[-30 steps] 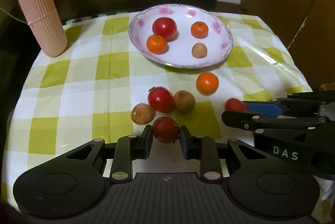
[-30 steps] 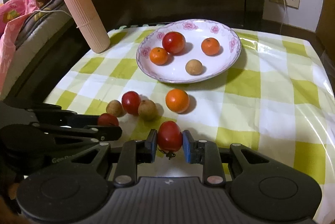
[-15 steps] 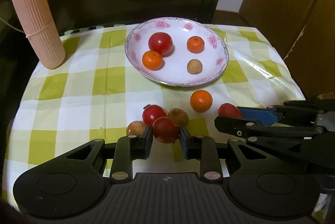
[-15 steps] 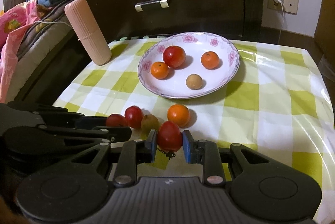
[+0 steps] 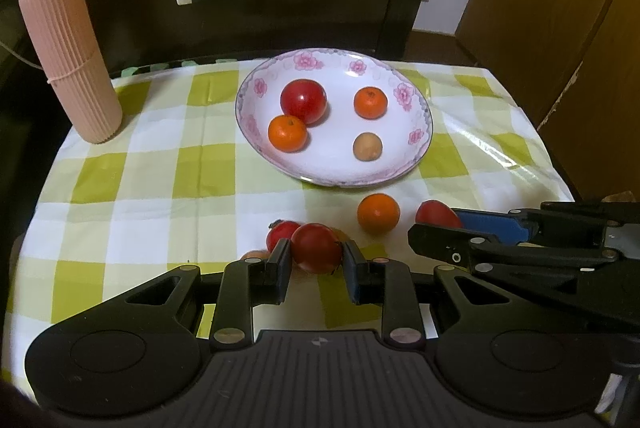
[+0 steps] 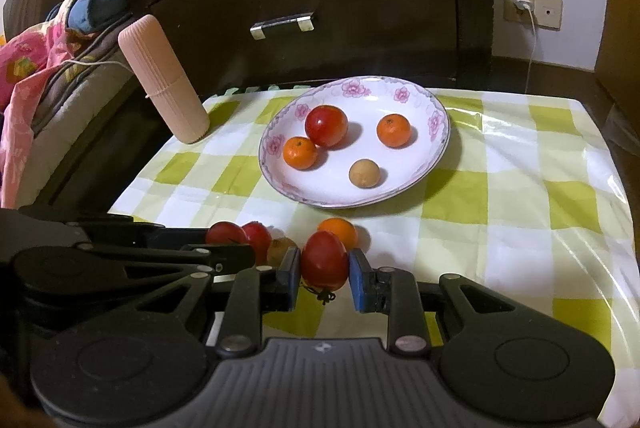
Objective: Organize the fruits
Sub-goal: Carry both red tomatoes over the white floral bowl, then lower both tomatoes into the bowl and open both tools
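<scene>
Red tomato [image 5: 316, 247] between left tongs [image 5: 315, 260]

The left tongs [image 5: 316, 260] are clamped on a red tomato [image 5: 316, 247]. The right tongs [image 6: 325, 274], just to their right, grip another red tomato [image 6: 324, 259]. Both point toward the far side.

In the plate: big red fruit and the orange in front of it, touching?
Touching. In the right wrist view the red fruit meets the orange with no plate white showing between them; the left wrist view shows the same.
</scene>
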A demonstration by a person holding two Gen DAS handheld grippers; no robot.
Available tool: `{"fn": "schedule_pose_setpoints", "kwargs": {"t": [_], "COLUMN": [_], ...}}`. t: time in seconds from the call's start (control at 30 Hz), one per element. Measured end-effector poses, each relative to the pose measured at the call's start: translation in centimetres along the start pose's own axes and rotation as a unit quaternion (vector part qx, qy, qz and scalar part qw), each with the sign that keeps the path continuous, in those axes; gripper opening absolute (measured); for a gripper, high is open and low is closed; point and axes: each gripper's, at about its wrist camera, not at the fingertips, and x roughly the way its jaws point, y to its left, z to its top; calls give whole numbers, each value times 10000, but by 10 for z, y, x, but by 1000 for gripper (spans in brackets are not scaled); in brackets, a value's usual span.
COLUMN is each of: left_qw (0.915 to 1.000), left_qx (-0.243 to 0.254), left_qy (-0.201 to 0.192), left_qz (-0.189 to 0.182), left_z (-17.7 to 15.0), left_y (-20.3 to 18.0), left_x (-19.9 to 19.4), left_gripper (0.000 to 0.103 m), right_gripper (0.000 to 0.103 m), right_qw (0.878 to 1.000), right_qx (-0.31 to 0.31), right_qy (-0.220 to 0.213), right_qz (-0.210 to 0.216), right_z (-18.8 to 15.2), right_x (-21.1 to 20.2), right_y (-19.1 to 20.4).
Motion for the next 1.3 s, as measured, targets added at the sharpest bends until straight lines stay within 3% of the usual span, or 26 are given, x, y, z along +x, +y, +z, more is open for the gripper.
{"fn": "schedule_pose_setpoints", "kwargs": {"t": [0.47, 1.3], "left_qw": [9996, 9992], "left_qx": [-124, -390], "left_qy": [-233, 63], "left_qz": [25, 77], "left_z": [35, 59], "left_y": [1, 10], "left_x": [13, 60], "left_gripper": [33, 33], "right_gripper": [25, 26], "right_qw": [9991, 9985], "right_qx": [286, 526], "right_qy": [-295, -173], "right_qz": [-120, -28], "right_z": [33, 53], "right_x": [11, 60], "right_y": [-14, -44]}}
